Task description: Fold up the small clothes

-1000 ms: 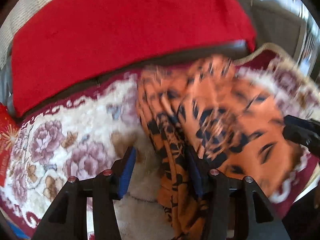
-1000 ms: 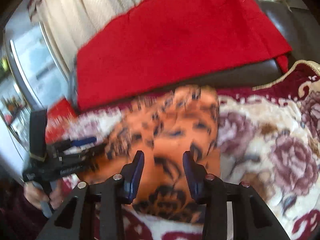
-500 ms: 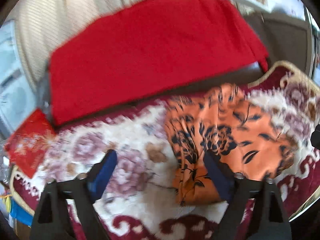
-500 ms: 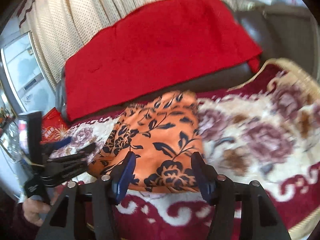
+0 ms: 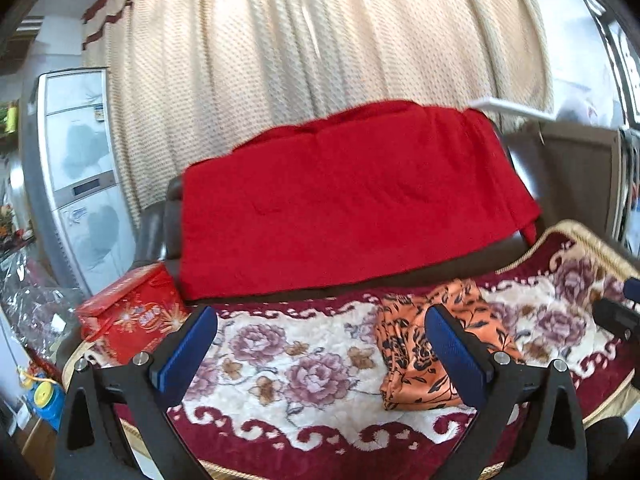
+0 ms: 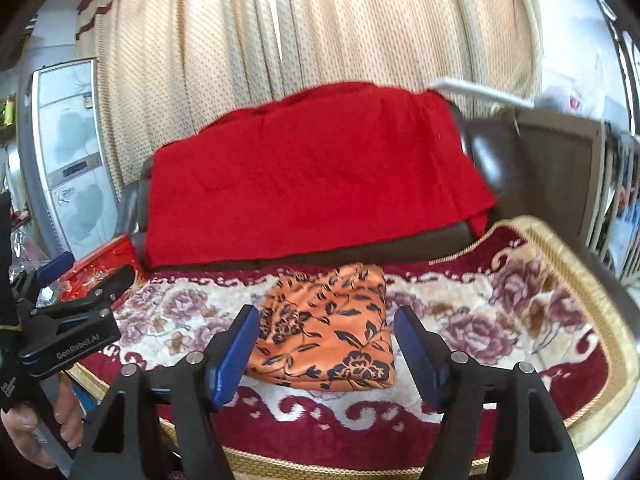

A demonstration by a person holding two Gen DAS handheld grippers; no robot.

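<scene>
A folded orange garment with a dark flower print (image 6: 332, 332) lies flat on the floral blanket (image 6: 500, 320); in the left wrist view the orange garment (image 5: 404, 348) sits right of centre, partly behind a finger. My right gripper (image 6: 326, 312) hovers above and short of it, jaws opening, nothing between the blue pads (image 6: 232, 356). My left gripper (image 5: 320, 312) is held back over the blanket (image 5: 280, 360), jaws opening wide and empty. The left gripper (image 6: 88, 272) also shows at the left edge of the right wrist view, held by a hand (image 6: 28, 428). The right gripper's tip (image 5: 616, 312) shows at the right edge of the left wrist view.
A red cloth (image 5: 352, 196) drapes over the dark sofa back (image 5: 400, 276) behind the blanket. A red gift box (image 5: 132, 320) sits at the blanket's left end. A tall white appliance (image 5: 76, 184) and a cream curtain (image 5: 320, 48) stand behind. A blue and yellow toy (image 5: 44, 396) lies low at the left.
Both grippers have risen and drawn back from the orange garment, and their jaws have widened. The garment stays folded on the blanket, free of both grippers.
</scene>
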